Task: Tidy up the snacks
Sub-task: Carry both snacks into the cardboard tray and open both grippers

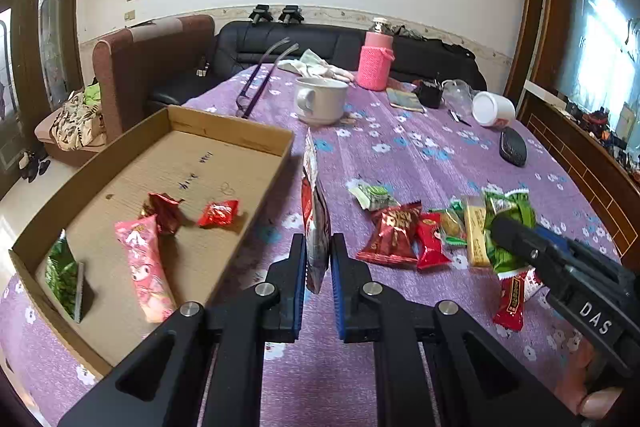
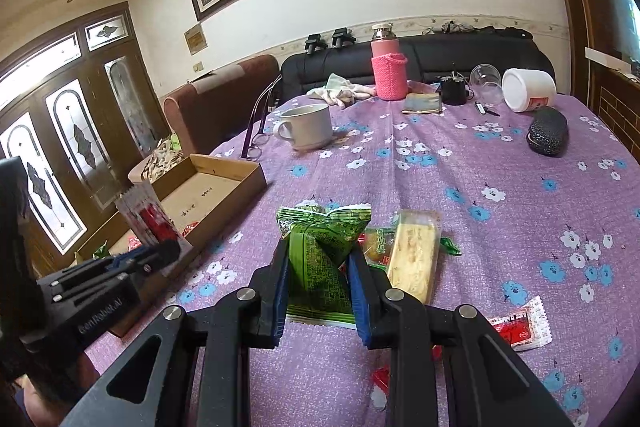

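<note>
My left gripper (image 1: 318, 257) is shut on a red and white snack packet (image 1: 314, 211), held on edge above the table just right of the cardboard box (image 1: 276, 175). The box holds several wrapped snacks, among them a pink packet (image 1: 144, 267) and a green one (image 1: 60, 275). My right gripper (image 2: 318, 263) is shut on a green snack packet (image 2: 320, 247) over the loose snack pile (image 1: 424, 231). A yellow bar (image 2: 412, 255) lies beside it. In the left wrist view the right gripper (image 1: 516, 231) shows at right.
The purple flowered tablecloth (image 2: 480, 187) carries a white mug (image 1: 320, 101), eyeglasses (image 1: 256, 87), a pink bottle (image 1: 374, 59), a black case (image 2: 547, 137), a tipped white tub (image 2: 528, 89) and a red and white sachet (image 2: 520, 327). Sofas stand behind.
</note>
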The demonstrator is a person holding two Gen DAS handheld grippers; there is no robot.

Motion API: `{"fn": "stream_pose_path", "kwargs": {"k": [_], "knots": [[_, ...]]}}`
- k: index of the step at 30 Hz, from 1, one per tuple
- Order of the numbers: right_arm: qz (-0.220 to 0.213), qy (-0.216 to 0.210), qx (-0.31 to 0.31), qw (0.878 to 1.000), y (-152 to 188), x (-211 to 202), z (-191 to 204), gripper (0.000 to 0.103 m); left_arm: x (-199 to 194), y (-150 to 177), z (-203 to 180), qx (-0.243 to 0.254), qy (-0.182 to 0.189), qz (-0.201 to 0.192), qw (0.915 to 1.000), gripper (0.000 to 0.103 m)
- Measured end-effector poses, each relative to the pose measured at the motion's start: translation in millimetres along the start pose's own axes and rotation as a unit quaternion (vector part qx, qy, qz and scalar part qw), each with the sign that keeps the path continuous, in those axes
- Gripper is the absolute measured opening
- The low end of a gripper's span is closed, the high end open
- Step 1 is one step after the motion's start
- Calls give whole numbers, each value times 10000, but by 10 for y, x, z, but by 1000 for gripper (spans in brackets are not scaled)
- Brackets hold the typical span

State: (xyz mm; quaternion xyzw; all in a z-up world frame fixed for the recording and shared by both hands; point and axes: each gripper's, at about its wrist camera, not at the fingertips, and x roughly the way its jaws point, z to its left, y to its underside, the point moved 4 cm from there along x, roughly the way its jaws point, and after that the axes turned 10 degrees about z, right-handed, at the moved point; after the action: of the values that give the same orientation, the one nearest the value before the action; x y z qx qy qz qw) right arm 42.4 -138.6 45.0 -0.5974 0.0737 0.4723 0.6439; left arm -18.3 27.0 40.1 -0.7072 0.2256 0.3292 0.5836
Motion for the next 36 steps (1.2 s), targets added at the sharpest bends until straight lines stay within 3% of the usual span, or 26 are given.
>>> {"fn": "stream_pose_path", "kwargs": {"k": [10, 16, 24, 31, 36], "knots": [[145, -5, -18, 9999, -17, 69, 69, 29, -188, -90, 316, -298, 50, -231, 9993, 11], [290, -257, -97, 9992, -64, 59, 297, 29, -308, -130, 624, -607, 92, -348, 9975, 11], [474, -717, -582, 9946, -225, 177, 962, 30, -338, -103, 1260, -1193, -45, -353, 9922, 11], [908, -1090, -991, 9849, -257, 603, 1623, 30, -212, 11, 1705, -1549, -140, -143, 9877, 11], [1307, -1164, -1116, 9782, -210, 971, 1901, 30, -92, 64, 1813, -1581, -85, 70, 9874, 11]]}}
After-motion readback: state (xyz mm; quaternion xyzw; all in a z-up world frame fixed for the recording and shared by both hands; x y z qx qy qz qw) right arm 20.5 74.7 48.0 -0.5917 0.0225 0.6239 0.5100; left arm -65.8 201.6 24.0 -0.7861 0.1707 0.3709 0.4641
